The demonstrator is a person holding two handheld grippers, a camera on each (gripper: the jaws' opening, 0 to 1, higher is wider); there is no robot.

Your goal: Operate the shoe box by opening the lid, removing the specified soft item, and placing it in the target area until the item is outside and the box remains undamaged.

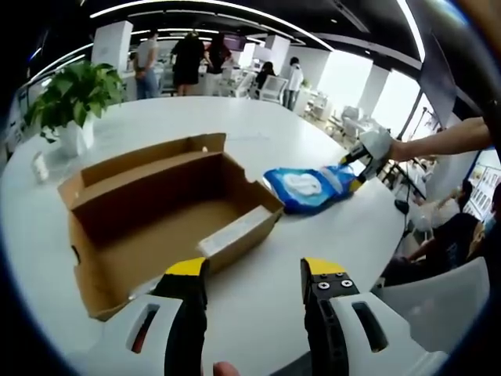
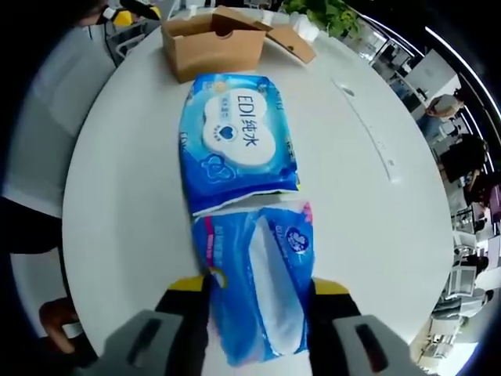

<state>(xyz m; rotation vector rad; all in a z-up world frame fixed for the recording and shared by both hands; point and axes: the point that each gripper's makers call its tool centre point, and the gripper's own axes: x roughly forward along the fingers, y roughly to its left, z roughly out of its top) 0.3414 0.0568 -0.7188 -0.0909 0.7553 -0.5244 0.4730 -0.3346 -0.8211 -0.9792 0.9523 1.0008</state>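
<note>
Left gripper view: left gripper [image 1: 254, 276] over near bench edge, jaws apart, nothing between them. Shoe box [image 1: 160, 215] open, plain brown cardboard, lid flap folded back on the far side, inside looks empty; sits on white round bench [image 1: 329, 117] just ahead-left of the jaws. Wipes pack [image 1: 309, 188] lies on bench beside box's right end, toward right edge; soft blue plastic w/ white label patch. Right gripper [image 1: 362, 159] at pack's far-right end. Potted plant [image 1: 74, 98] at far-left bench edge.

Right gripper view: right gripper [image 2: 257, 288] jaws closed on near end of wipes pack [image 2: 239, 180]; blue, white cloud-shaped label, film crumpled and folded near the jaws. Pack is outside the box, flat on bench [image 2: 125, 204]. Shoe box [image 2: 215, 43] beyond it near far edge.
</note>
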